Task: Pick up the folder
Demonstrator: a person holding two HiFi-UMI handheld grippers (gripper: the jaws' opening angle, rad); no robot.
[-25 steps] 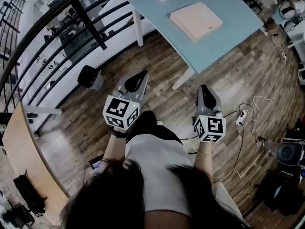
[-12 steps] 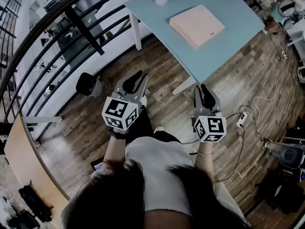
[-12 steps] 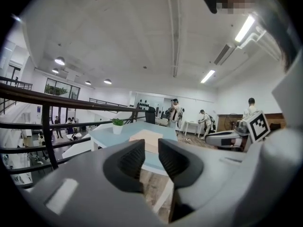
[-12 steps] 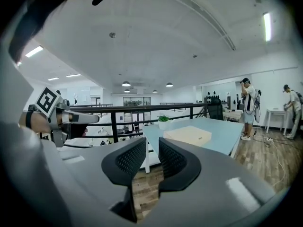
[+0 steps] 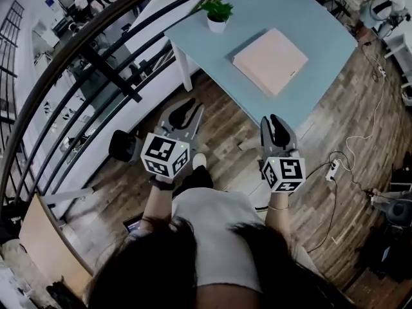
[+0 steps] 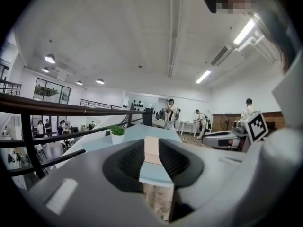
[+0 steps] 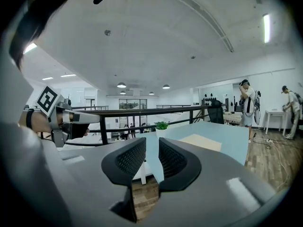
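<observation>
Lying flat and untouched on the desk [image 5: 322,37], folder [image 5: 270,61], well apart from the potted plant [image 5: 217,13] at the desk's far corner. Holding left gripper [image 5: 183,111] and right gripper [image 5: 275,124] short of the desk's near edge, over the floor. Fingers [image 6: 130,162] of both slightly parted, just opening, nothing between. Judged barely begun; left to do: reaching over the desk, gripping, lifting.

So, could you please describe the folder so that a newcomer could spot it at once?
Find the pale blue table beside the black railing. Two things sit on it: a small potted plant and the folder. The folder is the flat, pale pink square; the plant stands upright in a white pot.
</observation>
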